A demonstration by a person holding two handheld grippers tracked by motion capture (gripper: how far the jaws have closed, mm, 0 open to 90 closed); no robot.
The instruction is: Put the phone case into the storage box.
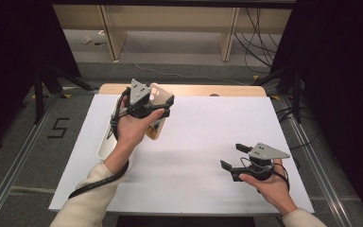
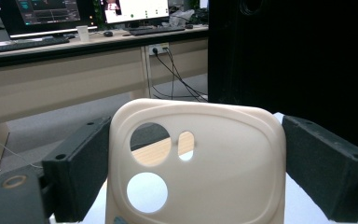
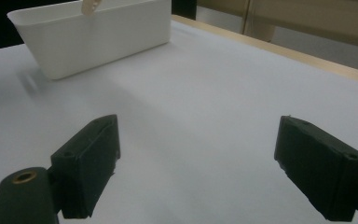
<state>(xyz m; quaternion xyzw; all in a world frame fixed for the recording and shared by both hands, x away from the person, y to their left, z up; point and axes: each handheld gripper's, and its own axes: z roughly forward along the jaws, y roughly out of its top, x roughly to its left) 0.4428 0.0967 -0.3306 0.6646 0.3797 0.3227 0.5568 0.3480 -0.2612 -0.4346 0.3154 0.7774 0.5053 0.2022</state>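
In the left gripper view, the two black jaws of the left gripper (image 2: 193, 172) press against the two side edges of a cream phone case (image 2: 200, 172), so it is clamped on the case. The case stands upright between them, its back panel with two round holes and one small oval slot facing the camera.

In the high view the left gripper (image 1: 163, 106) sits at about 11 o'clock on the table (image 1: 208, 137), held up by the person's left hand (image 1: 132, 127). The phone case (image 1: 158, 94) there pokes out past the jaws toward 1 o'clock, above the far end of a white tray (image 1: 105, 146) that lies along the table's 9 o'clock edge.

The right gripper (image 3: 200, 168) has its jaws spread wide with nothing between them, over bare white table surface. In the high view the right gripper (image 1: 231, 156) is at about 4 o'clock, well apart from the case, cradled in the right hand (image 1: 272, 187). From its own camera the white tray (image 3: 98, 37) stands far off at 11 o'clock.
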